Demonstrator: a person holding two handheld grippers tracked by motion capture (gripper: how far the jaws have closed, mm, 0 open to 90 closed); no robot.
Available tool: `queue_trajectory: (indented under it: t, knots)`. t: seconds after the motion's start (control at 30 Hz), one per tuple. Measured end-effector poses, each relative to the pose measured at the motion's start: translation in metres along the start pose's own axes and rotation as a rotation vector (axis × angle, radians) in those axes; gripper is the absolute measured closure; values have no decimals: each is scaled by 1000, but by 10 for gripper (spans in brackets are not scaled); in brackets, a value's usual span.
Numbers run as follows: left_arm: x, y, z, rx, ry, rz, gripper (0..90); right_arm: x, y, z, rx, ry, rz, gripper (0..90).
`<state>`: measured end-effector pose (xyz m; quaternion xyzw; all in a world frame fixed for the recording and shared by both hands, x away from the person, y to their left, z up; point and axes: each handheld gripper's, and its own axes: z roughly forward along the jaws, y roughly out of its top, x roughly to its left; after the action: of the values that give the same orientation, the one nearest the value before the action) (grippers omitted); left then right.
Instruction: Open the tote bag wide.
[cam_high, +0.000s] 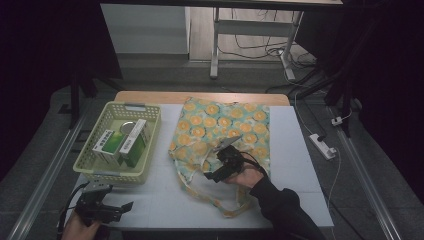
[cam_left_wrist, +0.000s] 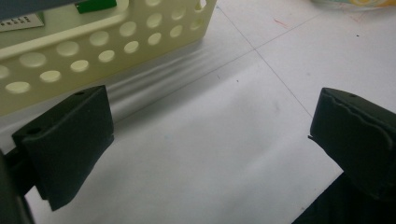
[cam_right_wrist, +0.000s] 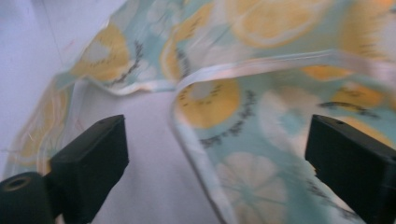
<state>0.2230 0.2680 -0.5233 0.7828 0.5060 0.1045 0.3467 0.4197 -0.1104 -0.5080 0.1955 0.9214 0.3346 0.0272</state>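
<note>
One cloth bag (cam_high: 220, 132), printed with lemon slices on pale blue-green, is lying flat on the white table (cam_high: 295, 170), right of centre, its mouth and handles turned toward the near edge. The right gripper (cam_high: 216, 176) is hovering over that near end, jaws standing wide apart with nothing clamped between them; in the right gripper view the bag's white-edged hem (cam_right_wrist: 201, 154) and a strap (cam_right_wrist: 280, 63) are sitting right between the two black pads, untouched.

My read on the bag: it is looking thin, soft and very light, the kind of fabric that is going to fold, bunch and drag rather than lift as one piece. A pinch on the bound hem or on a handle loop (cam_high: 227, 207) is looking like the safest hold, since the doubled edge gives the pads something firmer to bite; grabbing the flat middle is likely catching both layers together.

Moving outward, the pale yellow perforated basket (cam_high: 120, 145) is sitting well left of the bag, holding green-and-white boxes (cam_high: 122, 142) and what looks like a round tin lid. Print is showing on the boxes, but it is too small to read, and no brand is coming through anywhere.

Down at the near left corner, the left gripper (cam_high: 127, 206) is resting low by the table edge, just near of the basket, jaws spread wide and empty over bare table.
</note>
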Motion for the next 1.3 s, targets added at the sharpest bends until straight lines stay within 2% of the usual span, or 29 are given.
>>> queue_trajectory:
  t: [0.17, 0.33, 0.4, 0.53, 0.6, 0.67, 0.73, 0.87, 0.97, 1.03, 1.17, 1.3]
  knots:
    - [0, 0, 0, 0, 0, 1, 0, 10, 0, 10, 30, -30, -74, 250]
    - [0, 0, 0, 1, 0, 0, 0, 13, -1, 16, 66, -50, -125, 434]
    - [0, 0, 0, 2, 2, 1, 0, 14, -1, 16, 57, -36, -128, 556]
    - [0, 0, 0, 2, 3, 1, 0, 15, 0, 15, 58, -56, -149, 813]
    - [0, 0, 0, 2, 3, 1, 0, 13, 1, 12, 37, -41, -137, 886]
    - [0, 0, 0, 2, 3, 1, 0, 9, 3, 7, 17, -23, -112, 893]
    - [0, 0, 1, 3, 4, 1, 0, 6, 5, 3, -6, -27, -96, 895]
    - [0, 0, 1, 6, 4, 3, 0, -3, 7, -1, -12, -104, -88, 894]
    - [0, 0, 1, 5, 5, 2, 0, -12, 5, 3, 4, -120, -77, 888]
    - [0, 0, 1, 5, 5, 1, 1, -15, 2, 5, 17, -119, -69, 827]
    - [0, 0, 1, 5, 5, 1, 1, -16, -5, 6, 33, -101, -56, 630]
    - [0, 0, 1, 5, 5, 1, 1, -14, -10, 5, 42, -86, -60, 578]
